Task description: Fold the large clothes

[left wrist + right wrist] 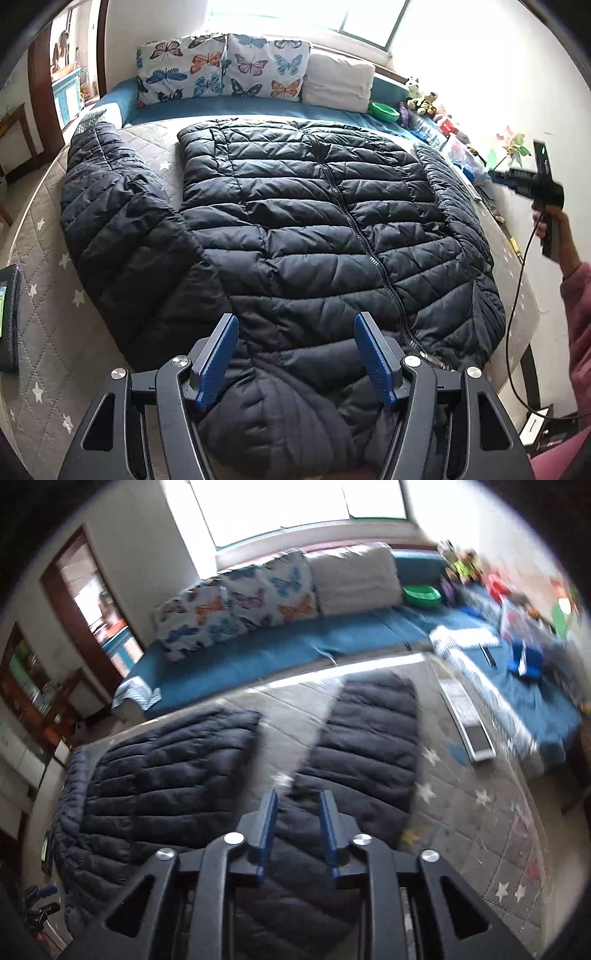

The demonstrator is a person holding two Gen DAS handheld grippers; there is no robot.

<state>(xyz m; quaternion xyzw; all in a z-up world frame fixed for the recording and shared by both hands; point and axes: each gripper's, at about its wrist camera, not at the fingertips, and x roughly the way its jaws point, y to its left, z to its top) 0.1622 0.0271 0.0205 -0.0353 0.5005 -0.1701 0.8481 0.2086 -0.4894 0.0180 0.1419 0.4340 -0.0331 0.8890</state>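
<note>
A black quilted puffer jacket (295, 206) lies front up on a grey star-patterned cover (48, 332), zipper closed, its sleeves spread to both sides. My left gripper (296, 317) hovers open over the collar end nearest me, with nothing between its blue pads (218, 358). In the blurred right wrist view, my right gripper (298, 794) hangs above the jacket's sleeve (369, 746) beside the body (166, 775); its pads stand narrowly apart and hold nothing. The left wrist view shows a hand in a pink sleeve (554, 232) holding that gripper up, off to the jacket's right.
Butterfly pillows (221, 70) and a white pillow (338, 83) line the far blue bench. A green bowl (384, 110) and toys (424, 103) crowd the right side. A black cable (517, 295) hangs at right. A dark flat object (9, 317) lies at the left edge.
</note>
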